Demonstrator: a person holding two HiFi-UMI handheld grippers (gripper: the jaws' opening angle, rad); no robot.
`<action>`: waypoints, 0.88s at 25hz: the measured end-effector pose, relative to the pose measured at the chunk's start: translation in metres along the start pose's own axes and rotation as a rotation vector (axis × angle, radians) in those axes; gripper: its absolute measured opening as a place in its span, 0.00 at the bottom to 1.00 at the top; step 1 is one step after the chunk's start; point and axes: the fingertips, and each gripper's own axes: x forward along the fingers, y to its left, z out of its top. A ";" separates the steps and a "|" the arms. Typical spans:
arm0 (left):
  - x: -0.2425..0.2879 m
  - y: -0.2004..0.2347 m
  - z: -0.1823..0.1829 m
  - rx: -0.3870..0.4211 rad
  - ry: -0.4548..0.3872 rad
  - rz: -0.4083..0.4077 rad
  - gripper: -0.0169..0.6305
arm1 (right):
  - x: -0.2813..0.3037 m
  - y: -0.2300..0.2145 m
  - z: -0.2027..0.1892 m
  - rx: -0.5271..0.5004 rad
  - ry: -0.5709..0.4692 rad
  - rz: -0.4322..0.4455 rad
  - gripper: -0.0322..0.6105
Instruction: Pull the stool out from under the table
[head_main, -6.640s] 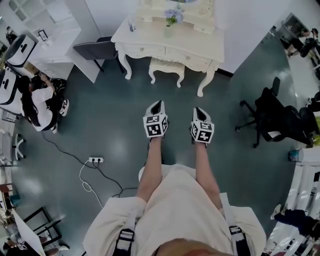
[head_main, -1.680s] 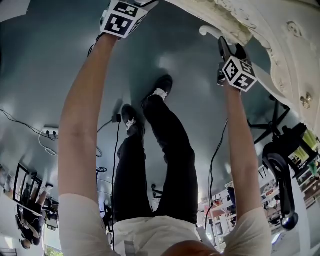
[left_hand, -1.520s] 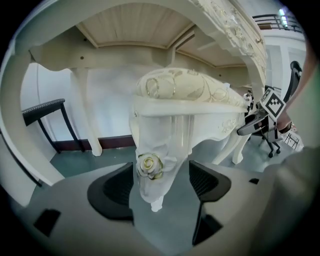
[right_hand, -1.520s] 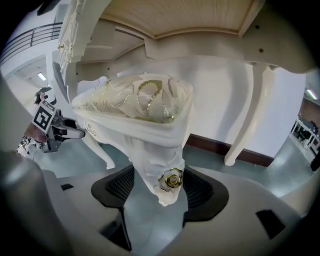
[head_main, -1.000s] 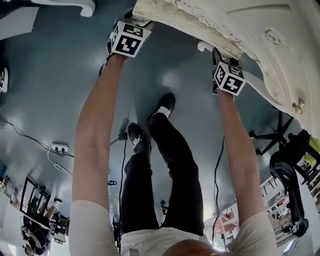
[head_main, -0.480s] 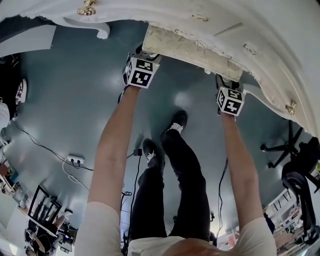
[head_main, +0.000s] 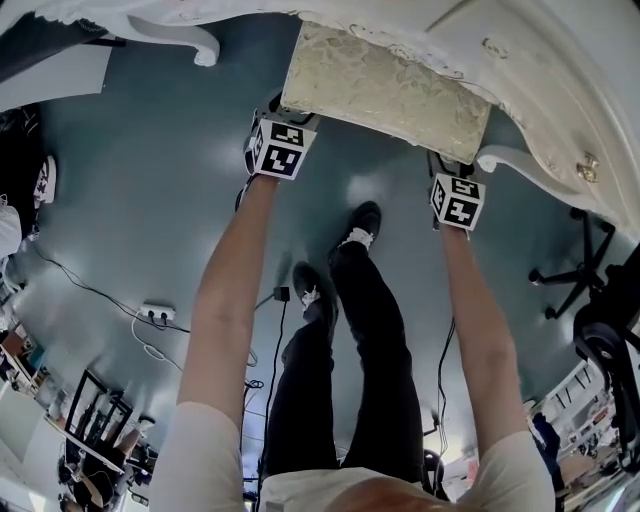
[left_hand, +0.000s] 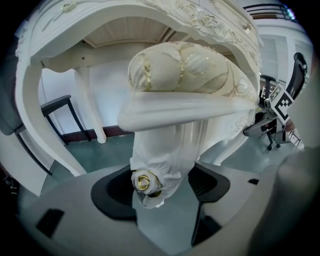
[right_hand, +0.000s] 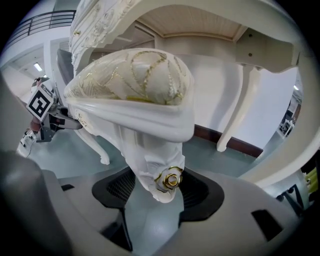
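Observation:
The cream stool (head_main: 385, 90) with its gold-patterned cushion shows at the top of the head view, partly beyond the edge of the white carved table (head_main: 560, 90). My left gripper (head_main: 285, 108) is at the stool's left front corner and my right gripper (head_main: 450, 168) at its right front corner. In the left gripper view the cushion (left_hand: 185, 72) fills the middle, and the left gripper (left_hand: 162, 185) is shut on the front leg (left_hand: 160, 160) by its gold rosette. The right gripper (right_hand: 155, 192) is likewise shut on the other front leg (right_hand: 157, 165).
White table legs (head_main: 190, 40) curve down on both sides of the stool. The person's own legs and shoes (head_main: 365, 220) stand on the grey floor below the grippers. A power strip with cables (head_main: 160, 312) lies at left. A black office chair (head_main: 580, 270) is at right.
The person has bent down and closed both grippers on the stool's front legs. Over the last second the stool has slid out from beneath the table, and more of its cushion shows.

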 end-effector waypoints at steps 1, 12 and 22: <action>-0.004 -0.003 -0.004 0.001 0.005 -0.002 0.53 | -0.004 0.002 -0.005 0.002 0.006 -0.003 0.50; -0.061 -0.039 -0.062 0.005 0.030 -0.012 0.53 | -0.053 0.036 -0.069 0.008 0.021 0.010 0.50; -0.115 -0.061 -0.116 -0.005 0.064 -0.019 0.53 | -0.092 0.073 -0.119 0.002 0.043 0.035 0.50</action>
